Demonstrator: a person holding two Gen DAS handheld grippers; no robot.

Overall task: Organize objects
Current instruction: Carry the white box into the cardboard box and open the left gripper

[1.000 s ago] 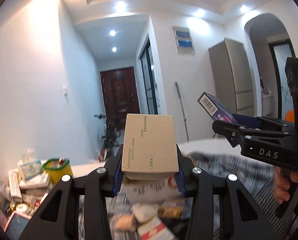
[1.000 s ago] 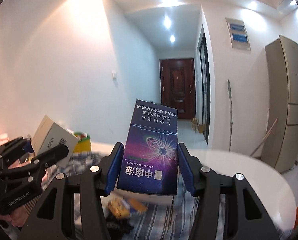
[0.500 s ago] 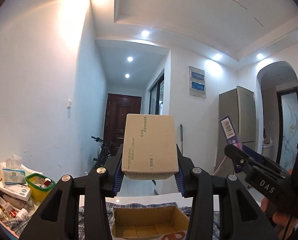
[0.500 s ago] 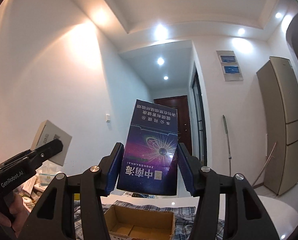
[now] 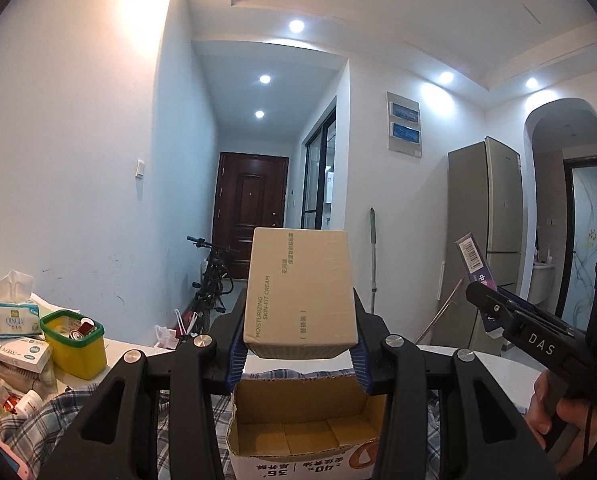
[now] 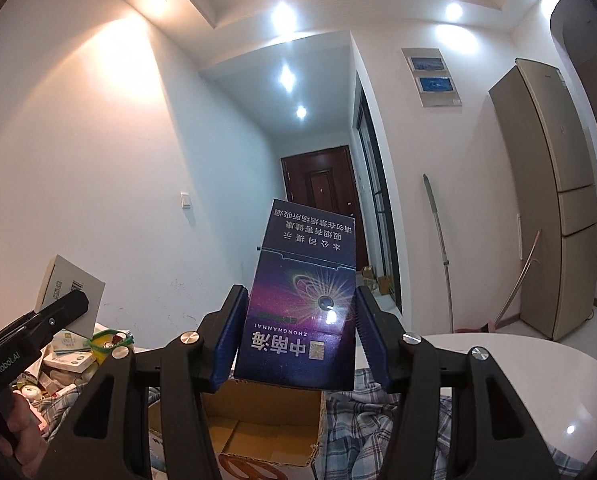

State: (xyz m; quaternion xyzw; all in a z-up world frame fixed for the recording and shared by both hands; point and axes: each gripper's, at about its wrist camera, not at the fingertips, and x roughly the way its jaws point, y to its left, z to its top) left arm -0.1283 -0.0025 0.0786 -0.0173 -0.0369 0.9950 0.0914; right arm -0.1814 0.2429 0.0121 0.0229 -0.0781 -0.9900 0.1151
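hand-held gripper (image 5: 298,354) clamping cream box (image 5: 300,292), carton (image 5: 306,436) below

Recessed ceiling spotlights (image 5: 296,26) burn bright, flaring white and washing the walls (image 6: 110,120). Everything is sharp; fisheye bends the edges, and the corners go black.

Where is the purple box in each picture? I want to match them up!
Left wrist view: the purple box is at the right edge, seen edge-on with its barcode up, clamped in the right gripper.
Right wrist view: the same box fills the centre, clamped between the blue pads, print upside down.
Shared landmark: the dark red door at the end of the hallway.
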